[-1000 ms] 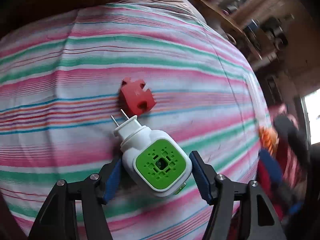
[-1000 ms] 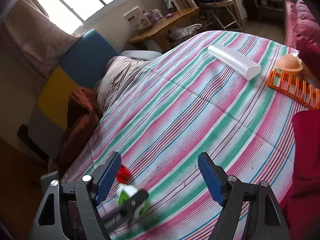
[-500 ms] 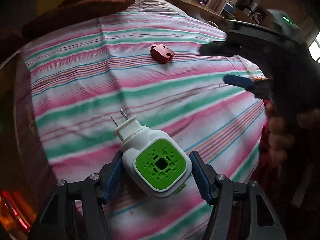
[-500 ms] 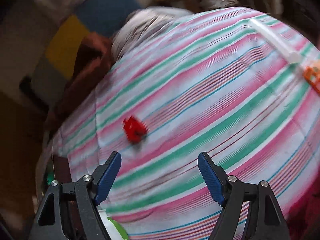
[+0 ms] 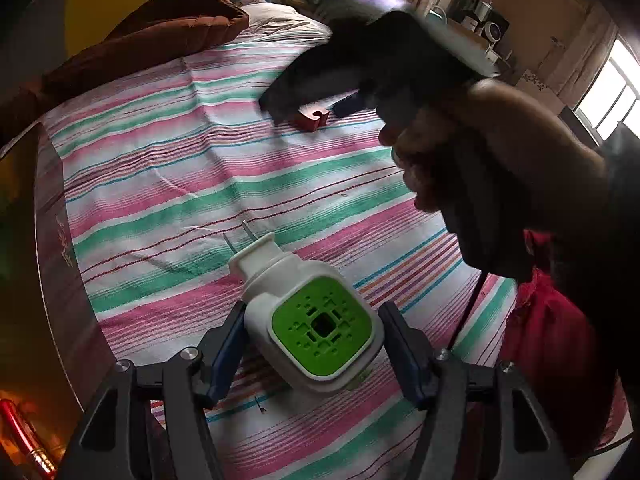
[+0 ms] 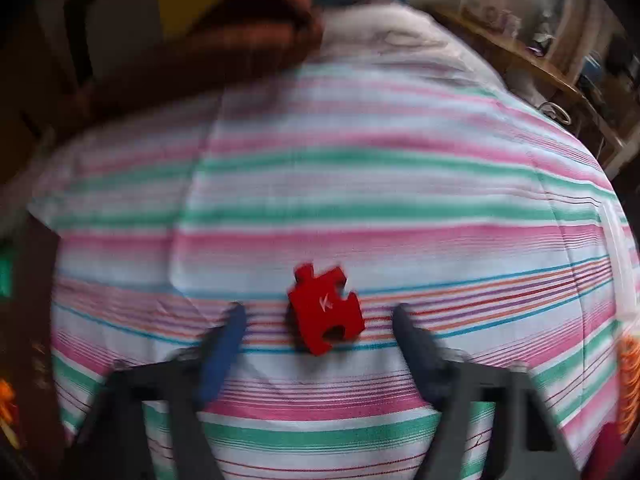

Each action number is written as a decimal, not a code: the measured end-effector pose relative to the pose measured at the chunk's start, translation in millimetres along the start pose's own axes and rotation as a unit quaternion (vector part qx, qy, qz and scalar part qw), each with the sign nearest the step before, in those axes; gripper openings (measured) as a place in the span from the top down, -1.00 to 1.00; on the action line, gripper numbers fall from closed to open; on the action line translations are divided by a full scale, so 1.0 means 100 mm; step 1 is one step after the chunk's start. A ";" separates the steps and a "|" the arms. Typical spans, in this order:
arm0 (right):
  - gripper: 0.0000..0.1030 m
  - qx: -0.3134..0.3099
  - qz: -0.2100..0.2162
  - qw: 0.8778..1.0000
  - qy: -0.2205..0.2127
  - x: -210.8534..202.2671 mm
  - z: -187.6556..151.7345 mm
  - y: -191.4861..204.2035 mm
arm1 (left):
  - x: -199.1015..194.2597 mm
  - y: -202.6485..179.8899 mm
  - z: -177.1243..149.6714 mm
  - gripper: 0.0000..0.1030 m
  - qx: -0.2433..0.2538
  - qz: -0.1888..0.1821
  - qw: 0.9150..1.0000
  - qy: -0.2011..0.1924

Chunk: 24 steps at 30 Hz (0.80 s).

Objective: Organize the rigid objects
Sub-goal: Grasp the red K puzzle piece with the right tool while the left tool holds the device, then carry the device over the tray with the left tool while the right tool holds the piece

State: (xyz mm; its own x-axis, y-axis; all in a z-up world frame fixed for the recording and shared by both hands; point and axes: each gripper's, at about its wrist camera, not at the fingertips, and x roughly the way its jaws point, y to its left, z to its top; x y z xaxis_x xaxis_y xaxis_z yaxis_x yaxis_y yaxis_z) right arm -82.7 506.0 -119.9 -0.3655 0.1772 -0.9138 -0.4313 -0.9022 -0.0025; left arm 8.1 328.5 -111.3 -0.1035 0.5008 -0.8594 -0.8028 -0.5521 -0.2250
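The right claw (image 6: 320, 344), jaws just closing but not yet touching, straddles the red puzzle piece (image 6: 326, 308) lying at twelve o'clock on the striped bed (image 6: 360, 184), while the farther left claw (image 5: 312, 344) stays clamped on the white-and-green plug-in device (image 5: 308, 316).

A striped sheet (image 5: 248, 184) in pink, green and white bands covers the bed; its far edge meets a crumpled brown quilt (image 5: 160, 28) heaped at the upper left; beside that quilt lies a pale grey pillow or blanket (image 5: 280, 20), partly hidden; behind both, a wall panel shows yellow (image 5: 108, 0) and blue; a wooden worktop (image 6: 532, 64) runs along the bed's right side, cluttered with small items too blurred to name; a bright window (image 5: 612, 96) stands at the far right.
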 end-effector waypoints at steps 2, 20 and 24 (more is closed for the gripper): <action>0.38 -0.014 0.005 1.000 -0.014 -0.05 -0.05 0.03 | -0.01 0.00 -0.01 -0.28 0.007 0.001 1.000 -0.004; 0.35 -0.081 0.059 0.995 -0.003 -0.39 -0.81 0.17 | -0.70 -0.02 -0.11 -0.28 -0.017 0.004 0.996 -0.088; 0.35 -0.103 0.045 0.994 -0.016 -0.42 -0.85 0.21 | -1.03 0.10 -0.17 -0.28 -0.036 0.023 0.992 -0.118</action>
State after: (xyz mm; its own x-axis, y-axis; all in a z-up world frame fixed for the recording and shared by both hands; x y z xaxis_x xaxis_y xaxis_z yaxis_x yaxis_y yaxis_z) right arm -6.8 446.0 -116.2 -0.4229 0.1024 -0.9004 -0.2185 -0.9758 -0.0083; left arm 20.6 260.1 -32.9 -0.2806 0.6119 -0.7395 -0.7514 -0.6194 -0.2274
